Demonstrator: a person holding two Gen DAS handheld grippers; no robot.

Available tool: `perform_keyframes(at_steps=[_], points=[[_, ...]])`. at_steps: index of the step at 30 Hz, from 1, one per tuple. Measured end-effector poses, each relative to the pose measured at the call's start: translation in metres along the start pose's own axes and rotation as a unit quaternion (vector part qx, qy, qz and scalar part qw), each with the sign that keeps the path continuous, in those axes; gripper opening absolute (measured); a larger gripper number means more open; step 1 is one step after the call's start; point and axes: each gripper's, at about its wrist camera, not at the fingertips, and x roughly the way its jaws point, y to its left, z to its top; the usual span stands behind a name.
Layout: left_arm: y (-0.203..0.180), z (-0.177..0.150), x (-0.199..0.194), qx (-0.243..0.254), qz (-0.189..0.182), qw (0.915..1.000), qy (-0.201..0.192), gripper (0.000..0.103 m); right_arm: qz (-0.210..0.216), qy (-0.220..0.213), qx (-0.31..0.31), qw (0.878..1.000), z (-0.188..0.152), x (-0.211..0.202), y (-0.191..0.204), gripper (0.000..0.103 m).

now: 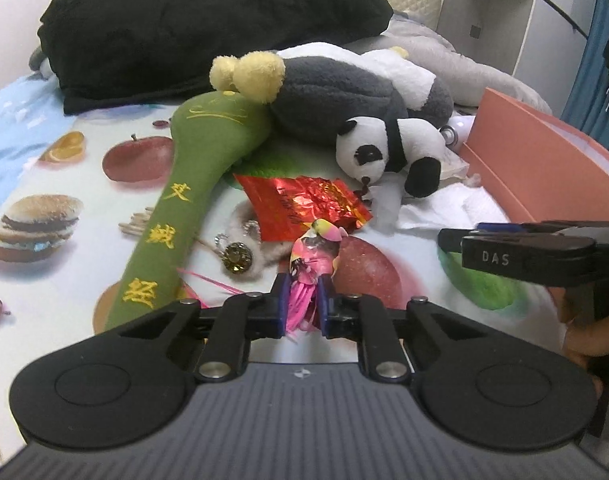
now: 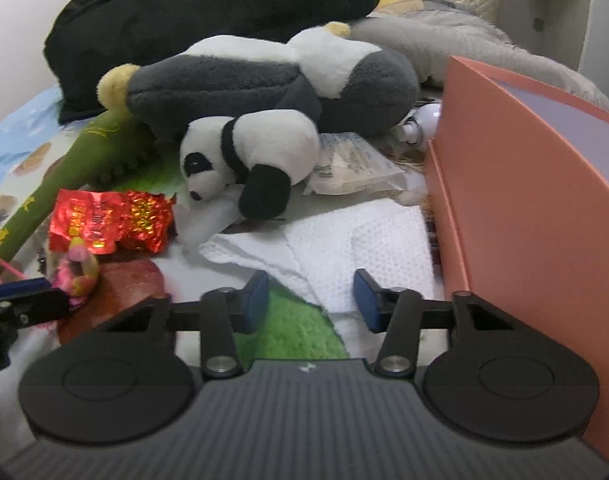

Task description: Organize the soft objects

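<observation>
My left gripper (image 1: 302, 286) is shut on a small pink feathered bird toy (image 1: 314, 258), held just above the bed; the toy also shows in the right wrist view (image 2: 78, 270). My right gripper (image 2: 310, 294) is open and empty over a white paper towel (image 2: 344, 248), beside the pink box (image 2: 524, 208). A small panda plush (image 1: 388, 152) (image 2: 248, 160) lies in front of a grey and white plush (image 1: 344, 92) (image 2: 272, 76). A green plush stick with yellow characters (image 1: 180, 208) lies at the left.
A red foil wrapper (image 1: 308, 200) (image 2: 108, 216) lies mid-bed. A furry ring with a gem (image 1: 240, 254) is near the stick. Black clothing (image 1: 192, 24) and a grey plush (image 1: 456, 60) lie at the back. The pink box (image 1: 544, 156) stands at the right.
</observation>
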Motion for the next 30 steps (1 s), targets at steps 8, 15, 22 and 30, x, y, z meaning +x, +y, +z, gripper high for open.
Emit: perform_keyframes(at_steps=[8,15,22,30], points=[[-0.001,-0.001,-0.011,-0.03,-0.008,0.9995,0.001,0.007,0.019,0.018,0.005,1.0,0.0,-0.01,0.002,0.004],[-0.012,-0.009,-0.031,-0.03,-0.018,0.9994,0.007,0.007,0.035,0.013,0.003,0.999,-0.013,-0.049,0.01,0.004],[-0.023,-0.024,-0.057,-0.037,-0.026,0.9988,0.019,0.006,0.057,0.019,0.005,0.998,-0.038,-0.096,0.014,0.004],[-0.034,-0.04,-0.09,-0.032,-0.026,0.9984,0.037,0.006,0.075,0.036,-0.014,0.996,-0.066,-0.142,0.023,0.004]])
